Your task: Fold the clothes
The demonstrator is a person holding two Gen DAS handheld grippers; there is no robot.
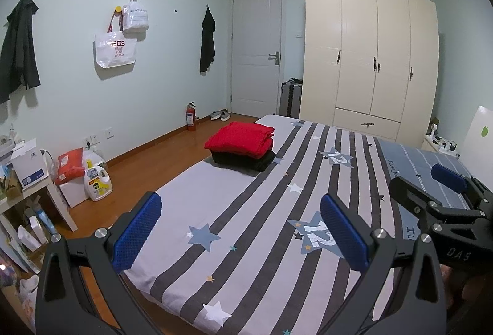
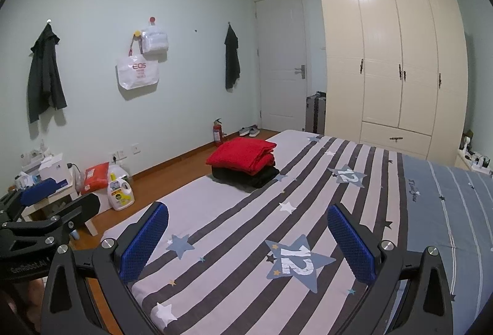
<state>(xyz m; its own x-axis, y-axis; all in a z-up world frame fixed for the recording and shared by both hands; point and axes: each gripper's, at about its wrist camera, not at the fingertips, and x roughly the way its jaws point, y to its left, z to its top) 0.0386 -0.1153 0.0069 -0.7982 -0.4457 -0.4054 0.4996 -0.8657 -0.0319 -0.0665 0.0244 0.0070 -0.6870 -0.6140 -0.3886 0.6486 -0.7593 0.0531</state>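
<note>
Both tools hover side by side over the near end of the striped grey-and-white bed sheet with blue star prints (image 1: 246, 211), and neither has anything in it. The left gripper (image 1: 240, 232) has its blue-padded fingers (image 1: 137, 232) spread wide; the right gripper (image 2: 248, 242) is just as wide, its pads (image 2: 351, 245) apart over a "12" star.

The only clothes on the bed sit well ahead near the left edge: a folded red knitted garment (image 1: 242, 139) stacked squarely on a folded black garment (image 1: 246, 161). No loose garment shows anywhere on the sheet.

So this looks like a pause between pieces, or the end of the job. If another item comes, I'd lay it flat on the open sheet in front, pinch matching corners with both fingers, and keep well clear of the stack so it stays neat.
</note>
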